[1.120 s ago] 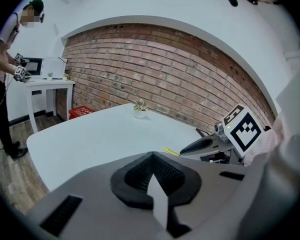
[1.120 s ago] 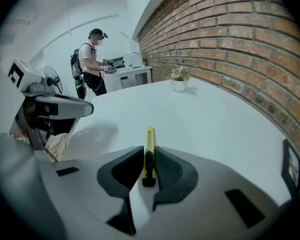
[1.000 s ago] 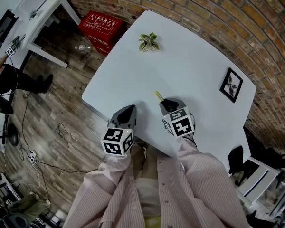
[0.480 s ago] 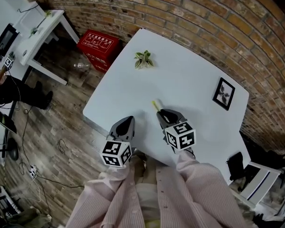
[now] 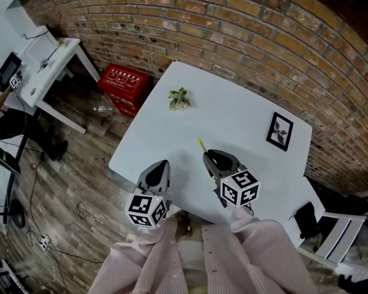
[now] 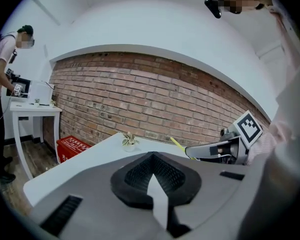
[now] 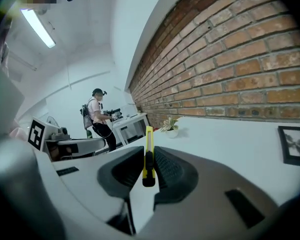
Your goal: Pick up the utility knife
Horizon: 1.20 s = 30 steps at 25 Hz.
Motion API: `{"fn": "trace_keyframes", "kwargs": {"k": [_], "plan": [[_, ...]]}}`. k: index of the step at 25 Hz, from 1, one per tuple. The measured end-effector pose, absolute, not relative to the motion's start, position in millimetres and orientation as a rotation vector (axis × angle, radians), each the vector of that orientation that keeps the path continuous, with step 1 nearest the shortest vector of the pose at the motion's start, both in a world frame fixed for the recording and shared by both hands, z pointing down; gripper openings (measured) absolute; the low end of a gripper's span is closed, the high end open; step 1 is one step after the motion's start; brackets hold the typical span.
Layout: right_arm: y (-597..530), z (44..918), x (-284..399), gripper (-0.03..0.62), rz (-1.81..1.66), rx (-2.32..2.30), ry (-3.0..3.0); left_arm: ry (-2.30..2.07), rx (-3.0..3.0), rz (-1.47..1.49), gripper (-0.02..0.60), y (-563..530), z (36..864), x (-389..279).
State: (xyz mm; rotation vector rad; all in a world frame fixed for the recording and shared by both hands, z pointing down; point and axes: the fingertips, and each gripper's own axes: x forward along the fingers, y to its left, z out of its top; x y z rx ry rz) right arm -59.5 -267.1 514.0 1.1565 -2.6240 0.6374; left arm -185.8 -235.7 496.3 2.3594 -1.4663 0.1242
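Observation:
The utility knife (image 7: 148,154) is slim and yellow with a black slider. My right gripper (image 7: 149,166) is shut on it, and the yellow front end sticks out past the pads. In the head view the knife (image 5: 201,144) pokes out ahead of the right gripper (image 5: 211,158), above the white table (image 5: 245,109). My left gripper (image 5: 159,168) hangs beside it at the table's near edge, shut with nothing in it. From the left gripper view I see its own pads (image 6: 152,170) meeting, and the right gripper (image 6: 215,150) with the knife (image 6: 179,145) off to the right.
A small potted plant (image 5: 179,98) stands at the table's far left and a black picture frame (image 5: 278,131) lies at its far right. A red box (image 5: 124,82) sits on the floor by the brick wall. A person stands at a white desk (image 5: 40,72) at the left.
Both grippers have risen above the table, the right one carrying the knife up with it. The head view now takes in more of the brick wall.

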Motion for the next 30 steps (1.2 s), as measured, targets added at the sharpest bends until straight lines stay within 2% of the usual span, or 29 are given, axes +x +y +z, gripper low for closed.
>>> {"fn": "trace_keyframes", "kwargs": {"k": [30], "plan": [[-252,393,-14,0.066,0.371,1.460,-2.873,-1.596,2.538,0.021,-0.008,-234,402,-218]]}}
